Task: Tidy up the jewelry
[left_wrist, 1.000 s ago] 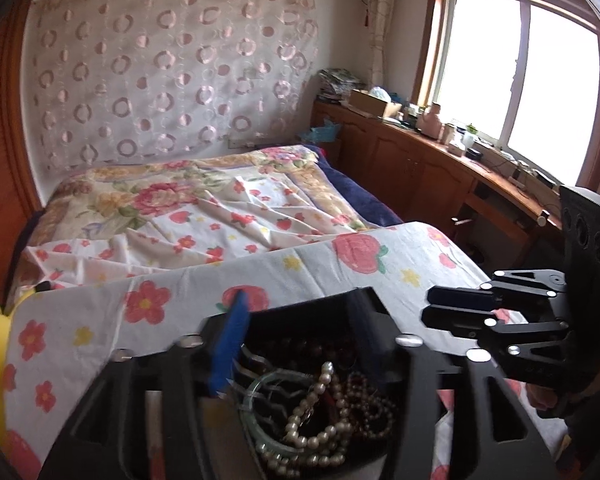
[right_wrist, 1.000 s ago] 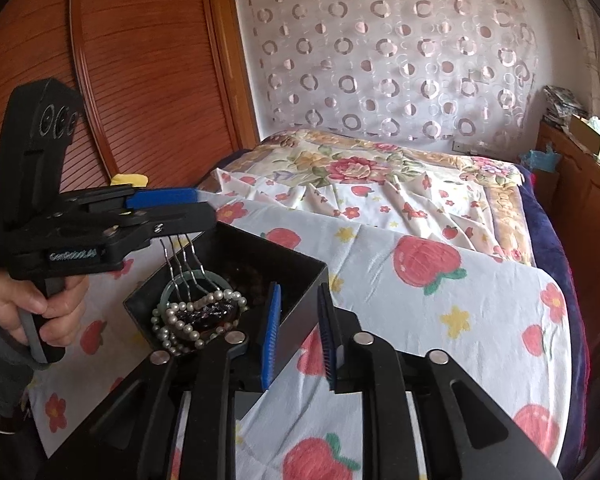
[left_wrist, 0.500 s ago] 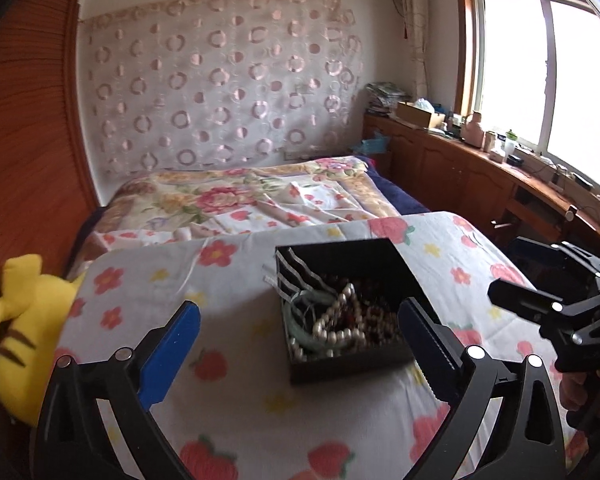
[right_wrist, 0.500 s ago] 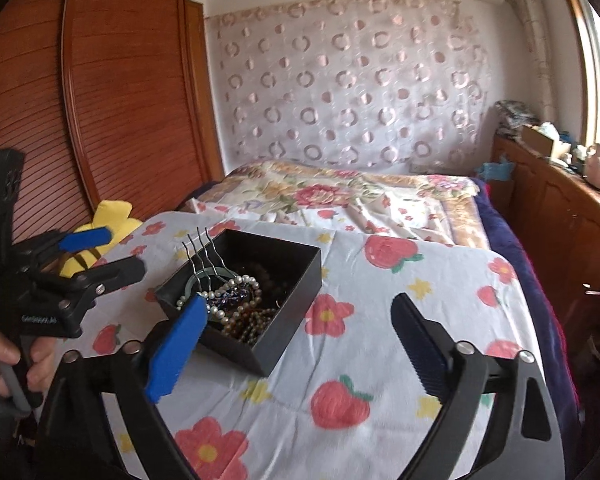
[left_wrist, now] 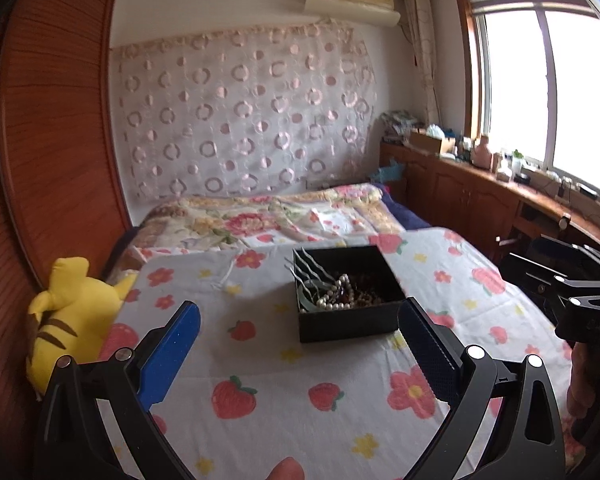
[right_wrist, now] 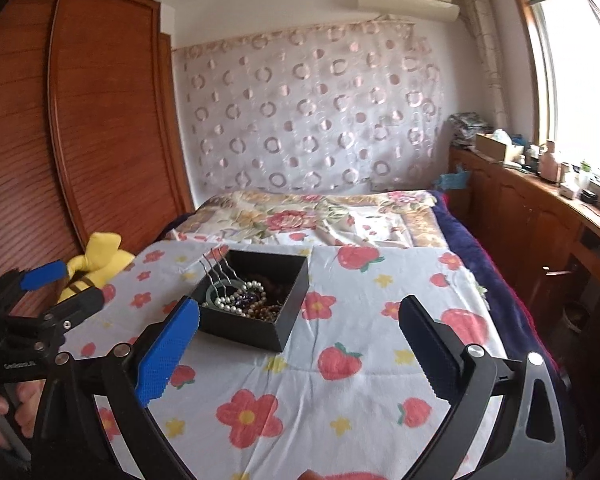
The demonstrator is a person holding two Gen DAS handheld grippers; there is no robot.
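Note:
A black open jewelry box (left_wrist: pixel 350 322) (right_wrist: pixel 260 334) sits on the flowered sheet. It holds a pearl strand (left_wrist: pixel 336 300) (right_wrist: pixel 236 300), dark bead bracelets (left_wrist: pixel 364 294) (right_wrist: pixel 266 310), a green bangle (left_wrist: pixel 306 300) and wavy metal hairpins (left_wrist: pixel 308 266) (right_wrist: pixel 216 268). My left gripper (left_wrist: pixel 298 336) is open and empty, back from the box's near side; it also shows in the right wrist view (right_wrist: pixel 62 286). My right gripper (right_wrist: pixel 298 334) is open and empty, back from the box to its right; it also shows in the left wrist view (left_wrist: pixel 540 268).
A yellow plush toy (left_wrist: pixel 68 312) (right_wrist: pixel 96 258) lies at the left edge against the wooden wardrobe (right_wrist: pixel 80 128). A flowered quilt (left_wrist: pixel 268 220) lies on the bed behind. A wooden cabinet (left_wrist: pixel 480 196) with clutter runs under the window at right.
Both grippers opened wide and pulled back and up from the box. A second ago the left was over the jewelry and the right was shut at the box's wall.

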